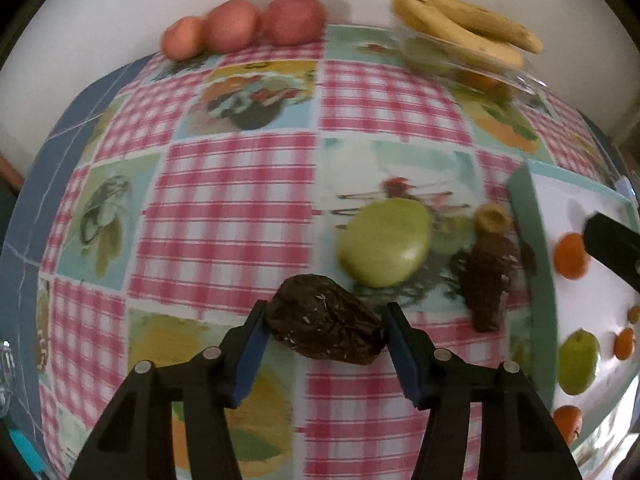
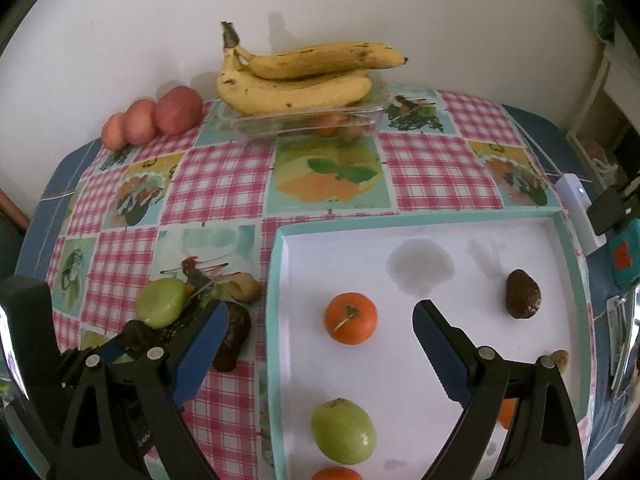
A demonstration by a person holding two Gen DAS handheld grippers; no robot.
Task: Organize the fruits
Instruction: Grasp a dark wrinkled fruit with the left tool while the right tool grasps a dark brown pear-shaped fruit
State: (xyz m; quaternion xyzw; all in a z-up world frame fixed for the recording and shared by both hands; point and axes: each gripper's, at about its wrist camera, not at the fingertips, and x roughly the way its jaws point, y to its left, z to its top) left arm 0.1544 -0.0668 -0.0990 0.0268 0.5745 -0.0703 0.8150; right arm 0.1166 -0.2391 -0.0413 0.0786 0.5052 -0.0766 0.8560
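Three red apples (image 1: 244,26) sit far left against the wall, with bananas (image 1: 460,26) to their right on a clear box. Near, the left gripper (image 1: 325,334) has its blue pads against a dark avocado (image 1: 326,332) on the checked tablecloth (image 1: 224,200). Right, the right gripper (image 2: 320,320) hangs wide open, grasping nothing, over the white tray (image 2: 460,248).
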